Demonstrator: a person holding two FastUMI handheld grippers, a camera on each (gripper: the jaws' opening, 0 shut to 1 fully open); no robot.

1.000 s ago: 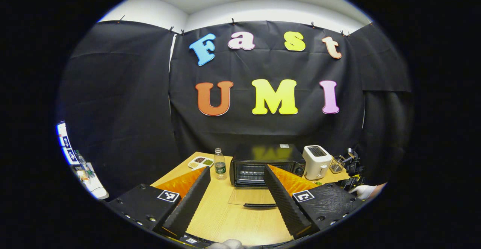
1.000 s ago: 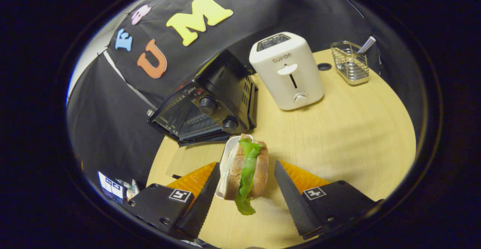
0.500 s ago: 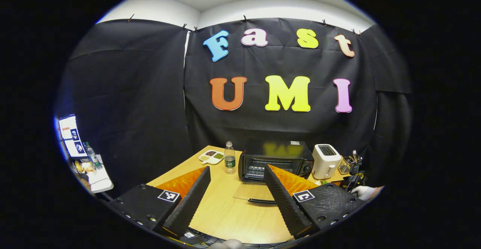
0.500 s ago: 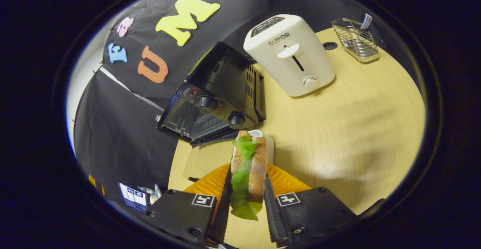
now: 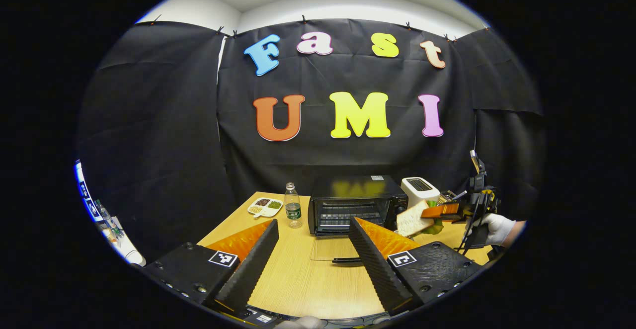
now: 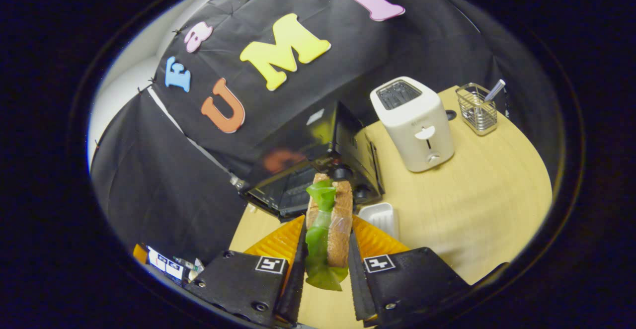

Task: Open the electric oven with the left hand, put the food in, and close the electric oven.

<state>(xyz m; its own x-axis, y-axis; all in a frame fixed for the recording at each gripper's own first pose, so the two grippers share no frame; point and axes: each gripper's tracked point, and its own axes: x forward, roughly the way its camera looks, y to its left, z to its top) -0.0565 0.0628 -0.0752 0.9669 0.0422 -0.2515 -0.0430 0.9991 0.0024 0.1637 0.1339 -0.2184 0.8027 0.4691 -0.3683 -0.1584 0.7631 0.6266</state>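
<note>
While clamped from both sides between the right gripper point(image 6: 325, 249) fingers point(image 6: 298, 249), held off the counter point(image 6: 472, 209): sandwich point(image 6: 329, 229), two brown bread slices on edge with green lettuce hanging out toward the camera. Both fingers pressed flat against the bread. Just ahead of the fingertips, the black oven point(image 6: 318, 170), door dropped open. Beside the right finger and lower, an empty white dish point(image 6: 380, 217) on the counter. Farther ahead and right, a white toaster point(image 6: 415, 123); beyond that, a wire basket point(image 6: 478, 108).

Seen from the left gripper view, left gripper point(image 5: 313, 249) spread wide, nothing between its fingers point(image 5: 253, 259), touching nothing. Straight ahead between the fingertips, oven point(image 5: 355, 205) with its glass door point(image 5: 338, 252) lying flat on the counter point(image 5: 298, 284), handle nearest. Left of the oven, a water bottle point(image 5: 292, 211) and a divided snack tray point(image 5: 266, 207). Past the right finger, the right gripper point(image 5: 439, 211) and gloved hand point(image 5: 492, 227) carrying the sandwich point(image 5: 411, 222) in the air, near the oven's right side and in front of the toaster point(image 5: 420, 190).

Compared with half a second ago: sandwich lifted clear of the white dish, which was under it then; grip unchanged. A second ago, right fingers apart on either side of the sandwich, not yet touching. Left gripper as wide as before.
</note>
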